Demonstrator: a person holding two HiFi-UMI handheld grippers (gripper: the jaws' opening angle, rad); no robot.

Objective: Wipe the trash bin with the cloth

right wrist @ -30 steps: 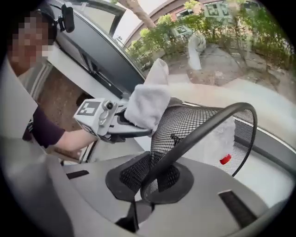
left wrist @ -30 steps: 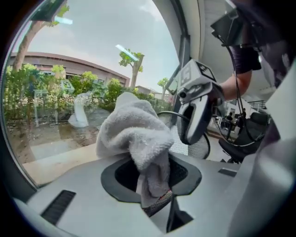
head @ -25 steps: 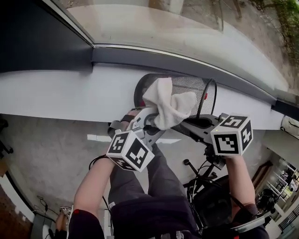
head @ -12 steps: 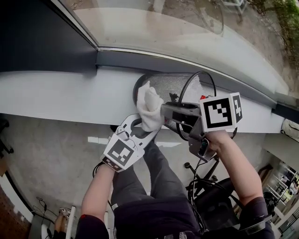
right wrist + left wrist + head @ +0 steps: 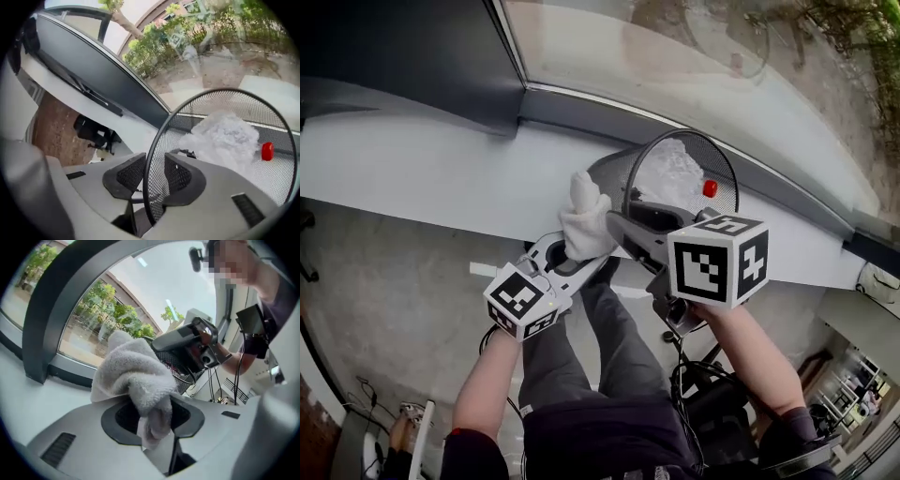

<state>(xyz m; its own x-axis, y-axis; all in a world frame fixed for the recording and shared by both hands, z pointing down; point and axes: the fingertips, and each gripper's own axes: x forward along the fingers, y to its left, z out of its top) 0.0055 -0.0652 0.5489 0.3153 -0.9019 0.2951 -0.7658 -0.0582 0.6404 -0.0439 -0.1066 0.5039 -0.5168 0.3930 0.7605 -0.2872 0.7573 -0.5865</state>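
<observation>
A black mesh trash bin [image 5: 724, 178] stands tilted on the white ledge [image 5: 441, 178], its mouth towards me. Crumpled clear plastic [image 5: 670, 173] and a small red thing [image 5: 710, 188] lie inside. My left gripper [image 5: 581, 255] is shut on a bunched white cloth [image 5: 586, 220], which rests against the bin's left outer side. In the left gripper view the cloth [image 5: 133, 376] bulges out of the left gripper [image 5: 152, 416]. My right gripper [image 5: 152, 176] straddles the bin's rim [image 5: 154, 145]. Its jaws have just been opening, and the wire runs between the pads with a gap beside it.
A dark window frame [image 5: 403, 47] and glass rise behind the ledge. The ledge's front edge drops to a grey floor [image 5: 394, 300]. My legs [image 5: 609, 356] are below the grippers. Cables and a chair base [image 5: 712, 394] sit at the lower right.
The right gripper came in from the right onto the bin's near rim and spread its jaws. The left gripper rolled and carried the cloth from the bin's top down to its left side.
</observation>
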